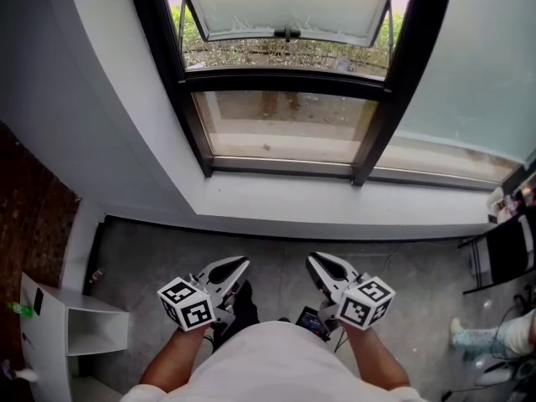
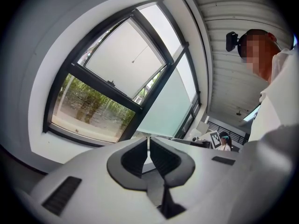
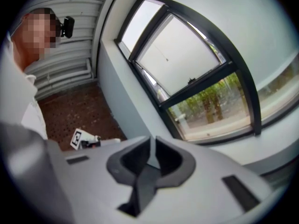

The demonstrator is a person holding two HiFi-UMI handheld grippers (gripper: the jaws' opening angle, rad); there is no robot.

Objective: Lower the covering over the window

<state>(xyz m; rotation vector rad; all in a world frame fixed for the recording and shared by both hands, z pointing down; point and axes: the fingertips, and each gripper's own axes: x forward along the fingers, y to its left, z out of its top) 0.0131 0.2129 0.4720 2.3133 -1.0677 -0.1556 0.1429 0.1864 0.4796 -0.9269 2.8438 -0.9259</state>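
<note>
**Left gripper**: held low in the head view, over the grey floor, pointing toward the window. Its own view showed the jaws together with nothing between them. Marker cube at its rear.

**Right gripper**: beside the left at much the same level, also facing the window. Jaws together and empty. Marker cube at its rear.

**Window**: black-framed, set above a pale sill. The lower pane was clear, with greenery beyond. A frosted pane stood to its right.

**Covering**: a pale sheet across the upper sash, at the top edge of the head view. A thin pull cord hung before it. The lower pane was uncovered. The sheet was well apart from both grippers.

**Handle**: dark, on the upper sash's bottom rail.

**Shelf unit**: white, open-fronted, at the far left on the floor.

**Shoe**: pale, another person's, at the right edge.
</note>
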